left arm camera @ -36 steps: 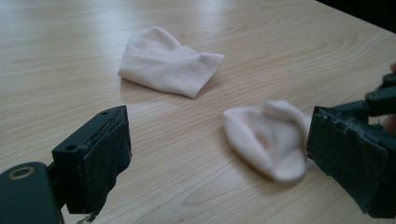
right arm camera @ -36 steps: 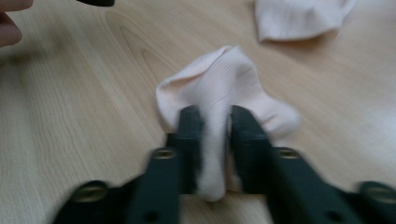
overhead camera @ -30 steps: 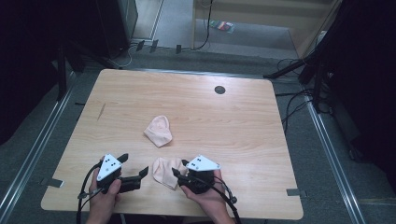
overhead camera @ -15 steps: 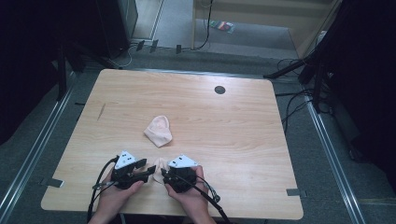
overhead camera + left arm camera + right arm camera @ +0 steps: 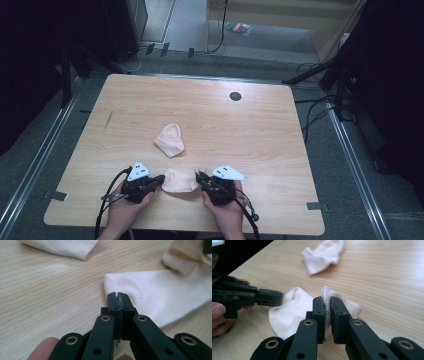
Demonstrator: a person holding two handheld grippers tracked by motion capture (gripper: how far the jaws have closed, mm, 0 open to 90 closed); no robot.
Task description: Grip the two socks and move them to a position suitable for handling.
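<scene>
Lying flat, pale pink sock (image 5: pixel 179 181)

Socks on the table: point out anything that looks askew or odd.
The near sock lies bunched between both grippers. The right gripper, whose jaws have just been closing, pinches its ribbed cuff. The left gripper has its jaws shut at the other end. The far sock lies crumpled and apart. No damage shows.

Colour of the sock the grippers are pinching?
Pale peach-pink sock, plain, with a ribbed cuff; clearest in the right gripper view.
</scene>
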